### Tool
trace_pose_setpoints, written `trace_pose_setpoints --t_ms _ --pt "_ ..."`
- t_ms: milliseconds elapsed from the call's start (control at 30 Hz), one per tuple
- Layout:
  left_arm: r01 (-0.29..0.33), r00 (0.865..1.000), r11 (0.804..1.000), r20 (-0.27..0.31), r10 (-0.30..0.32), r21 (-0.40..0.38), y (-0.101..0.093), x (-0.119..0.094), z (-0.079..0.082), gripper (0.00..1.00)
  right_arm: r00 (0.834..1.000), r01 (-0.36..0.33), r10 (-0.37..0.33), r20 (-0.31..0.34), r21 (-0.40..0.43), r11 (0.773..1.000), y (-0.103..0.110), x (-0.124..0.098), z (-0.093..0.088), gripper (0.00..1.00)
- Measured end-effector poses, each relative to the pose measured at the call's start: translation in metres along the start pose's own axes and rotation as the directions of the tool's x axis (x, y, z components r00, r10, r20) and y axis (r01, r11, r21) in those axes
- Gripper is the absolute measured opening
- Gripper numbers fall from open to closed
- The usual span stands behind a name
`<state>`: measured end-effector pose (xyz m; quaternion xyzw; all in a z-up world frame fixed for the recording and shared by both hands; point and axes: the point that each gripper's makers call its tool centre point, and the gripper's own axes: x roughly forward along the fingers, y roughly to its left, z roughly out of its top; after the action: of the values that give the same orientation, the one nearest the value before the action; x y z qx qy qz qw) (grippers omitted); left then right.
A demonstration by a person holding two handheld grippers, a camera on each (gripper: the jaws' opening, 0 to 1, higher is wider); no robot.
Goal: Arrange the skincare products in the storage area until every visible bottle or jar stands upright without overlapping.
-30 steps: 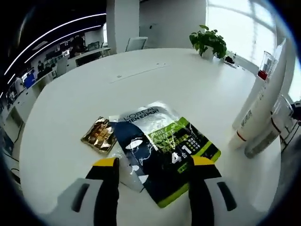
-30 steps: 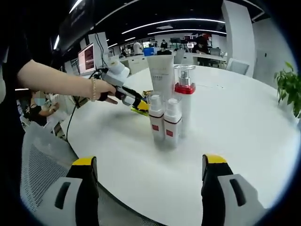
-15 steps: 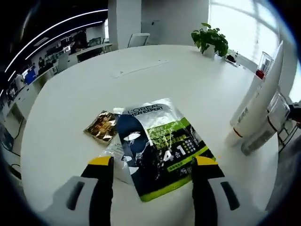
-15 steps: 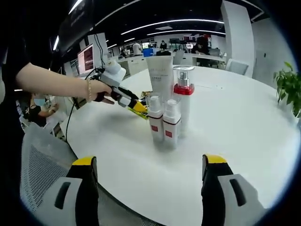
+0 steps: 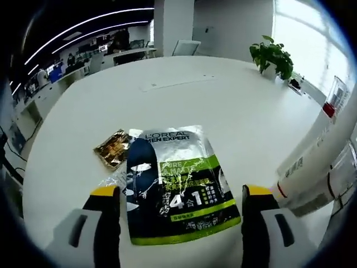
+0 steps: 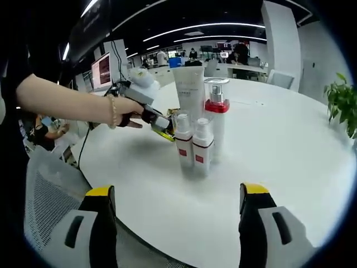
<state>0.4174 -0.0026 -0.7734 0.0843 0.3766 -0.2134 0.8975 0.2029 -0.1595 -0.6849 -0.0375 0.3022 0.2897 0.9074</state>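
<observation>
Sachets: my left gripper [image 5: 178,209], jaws wide, straddles the green mask packet [image 5: 175,187], probably lining up a pinch.
Bottles: the upright cluster [image 6: 198,131] needs nothing, so my right gripper [image 6: 177,215] idles wide.

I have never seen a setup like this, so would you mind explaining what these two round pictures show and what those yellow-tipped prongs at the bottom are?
There is no robot here: a person holds a two-jaw tool in each hand, and a fisheye camera rides on each.

The left gripper view looks along the left tool, jaws apart and holding nothing, down at a green and black sachet lying flat on the white round table, overlapping a small gold sachet.

The right gripper view looks along the right tool, also open and empty, at standing products: a tall white tube, a red-collared pump bottle and two small white bottles. The person's hand holds the left tool beside them.
</observation>
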Motion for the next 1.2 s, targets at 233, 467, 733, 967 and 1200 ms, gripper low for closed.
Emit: trace_pose_setpoints --t_ms 233,467,733,967,1200 --pt "0.017 1.0 0.999 0.007 -0.018 0.039 -0.011 -0.008 0.001 0.73 1.0 -0.001 0.001 -0.006 -0.001 1.0 0.0 0.0 -0.001 0.91" --pt "-0.001 1.0 0.999 0.028 0.0 0.052 -0.006 -0.005 0.003 0.62 1.0 0.0 0.0 -0.008 -0.001 1.0 0.0 0.0 -0.001 0.91" --pt "-0.009 0.999 0.998 0.037 0.006 0.059 -0.002 0.001 0.003 0.29 1.0 0.004 -0.004 -0.007 -0.002 1.0 -0.001 0.0 -0.001 0.91" --pt "0.007 0.997 0.999 0.07 -0.01 0.049 -0.005 0.001 0.013 0.14 1.0 0.006 -0.006 -0.002 0.001 1.0 -0.002 0.0 0.0 0.91" --pt "0.023 0.995 0.999 0.101 -0.027 0.041 -0.006 -0.008 0.017 0.06 1.0 0.005 -0.005 0.004 0.0 1.0 -0.003 0.0 0.001 0.91"
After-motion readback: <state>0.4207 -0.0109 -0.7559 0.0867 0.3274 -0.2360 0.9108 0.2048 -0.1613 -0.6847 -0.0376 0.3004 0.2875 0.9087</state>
